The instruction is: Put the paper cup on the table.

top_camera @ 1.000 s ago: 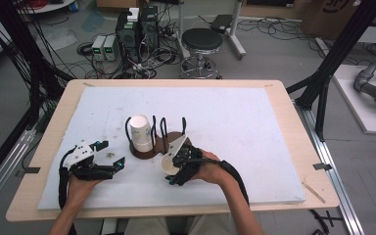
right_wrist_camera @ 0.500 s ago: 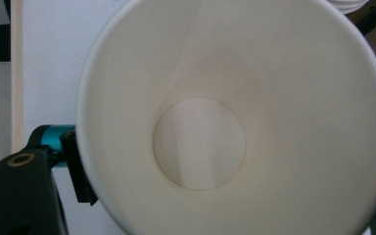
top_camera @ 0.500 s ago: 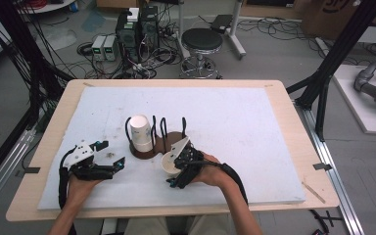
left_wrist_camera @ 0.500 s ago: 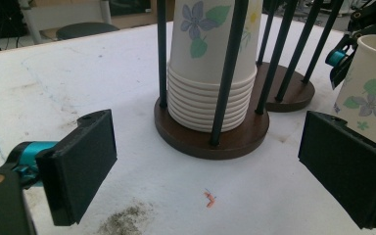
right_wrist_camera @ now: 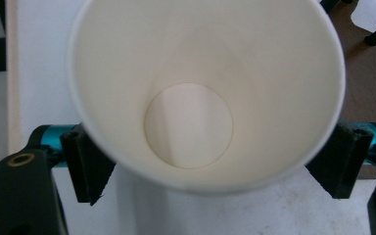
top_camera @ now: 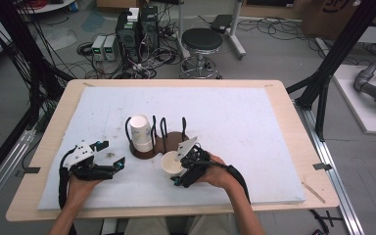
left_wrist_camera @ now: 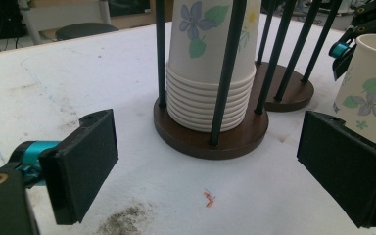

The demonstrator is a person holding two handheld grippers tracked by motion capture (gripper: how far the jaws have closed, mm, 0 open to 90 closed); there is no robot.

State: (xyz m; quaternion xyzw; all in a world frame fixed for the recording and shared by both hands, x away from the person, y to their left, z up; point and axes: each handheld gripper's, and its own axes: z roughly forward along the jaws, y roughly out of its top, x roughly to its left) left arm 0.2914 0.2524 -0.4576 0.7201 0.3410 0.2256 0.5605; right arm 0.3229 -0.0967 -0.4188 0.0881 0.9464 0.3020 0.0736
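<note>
A person sits at a wooden table (top_camera: 284,127) covered by a white foam mat (top_camera: 254,127), holding a two-jaw gripper in each hand. The right gripper (top_camera: 178,169) is closed on a single paper cup (top_camera: 170,163), one black jaw pressing each side of the cup's wall; in the right gripper view the cup's open mouth faces the camera, showing its bare white inside and round bottom. In the high view, this cup sits just in front of a dark brown cup rack (top_camera: 164,142), a figure-eight base with thin black upright rods forming two bays. The left bay holds a stack of cups (top_camera: 141,133), nested upside down, with a blue and green flower print seen in the left gripper view. The right bay looks empty. The left gripper (top_camera: 108,155) has its jaws wide apart and holds nothing; it rests low over the mat, pointing toward the stacked bay. Judging from this layout, one cup is out of the rack and in hand, but it is not yet placed in either bay. The work left appears to be carrying that cup to the rack and setting it between the rods, while the stack stands untouched.
</note>
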